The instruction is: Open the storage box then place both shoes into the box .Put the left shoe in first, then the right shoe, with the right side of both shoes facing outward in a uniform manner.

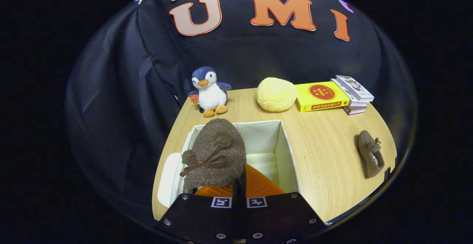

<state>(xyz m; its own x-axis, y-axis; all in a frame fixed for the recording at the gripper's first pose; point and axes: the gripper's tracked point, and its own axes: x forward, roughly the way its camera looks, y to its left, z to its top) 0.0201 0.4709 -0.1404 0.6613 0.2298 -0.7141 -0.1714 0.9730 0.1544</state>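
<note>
Claw (238,190) closed on the heel end of the brown shoe (216,155), toe pointing away, long axis running forward over the open storage box (284,151). Second shoe (370,153) lies on the table (325,144), well right of the box; release appears to be downward into the box

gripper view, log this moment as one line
phase: first shoe over box | gripper: shut on brown fuzzy shoe | white storage box: open | second brown shoe: on table, right of box

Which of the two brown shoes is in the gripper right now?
The fuzzy shoe with the bow, held over the open white storage box by the gripper, fingers shut on it. The other shoe lies apart on the table, beyond the box's far side.
</note>
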